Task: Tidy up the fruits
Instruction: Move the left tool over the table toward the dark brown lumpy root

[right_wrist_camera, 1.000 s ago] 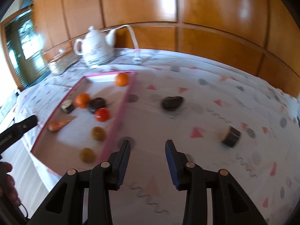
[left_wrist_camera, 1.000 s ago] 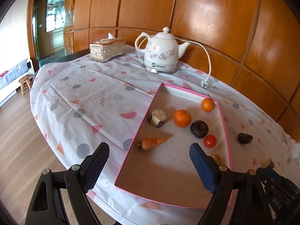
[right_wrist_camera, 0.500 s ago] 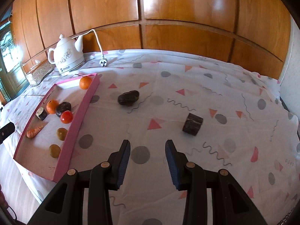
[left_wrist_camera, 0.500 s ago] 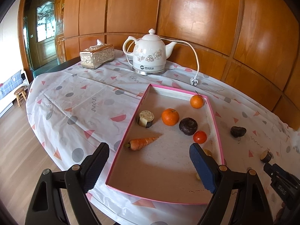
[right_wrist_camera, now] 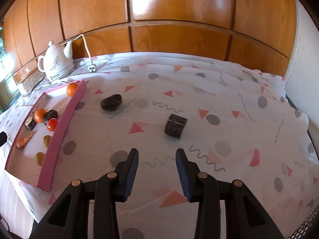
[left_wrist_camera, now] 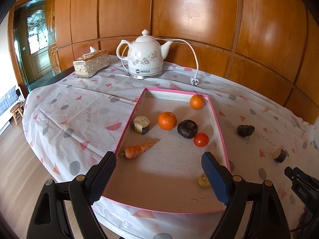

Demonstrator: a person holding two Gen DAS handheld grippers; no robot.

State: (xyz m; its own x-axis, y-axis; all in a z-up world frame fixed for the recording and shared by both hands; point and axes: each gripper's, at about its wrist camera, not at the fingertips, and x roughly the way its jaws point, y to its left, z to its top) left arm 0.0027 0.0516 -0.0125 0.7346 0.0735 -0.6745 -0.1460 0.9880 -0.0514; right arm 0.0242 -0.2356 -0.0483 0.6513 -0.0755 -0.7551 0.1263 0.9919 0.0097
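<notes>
Gathering step: most fruit in pink tray (left_wrist_camera: 217, 131). Two dark pieces loose on tablecloth (right_wrist_camera: 229, 83): lump (right_wrist_camera: 111, 105) at 11 o'clock, stub (right_wrist_camera: 175, 128) at 12 o'clock of right gripper (right_wrist_camera: 157, 171), wide open, empty. Left gripper (left_wrist_camera: 158, 176) wide open, empty, over tray. Next likely: right reaches forward, closes on stub.

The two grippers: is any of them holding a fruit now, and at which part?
Nothing is held. The left gripper is open above the pink tray, and the right gripper is open above the tablecloth.

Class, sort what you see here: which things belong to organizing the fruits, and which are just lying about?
Belong to the job:
pink tray
oranges
tomato
carrot
dark fruit on the cloth
dark cylinder

Just lying about:
kettle
tissue box
plug
</notes>
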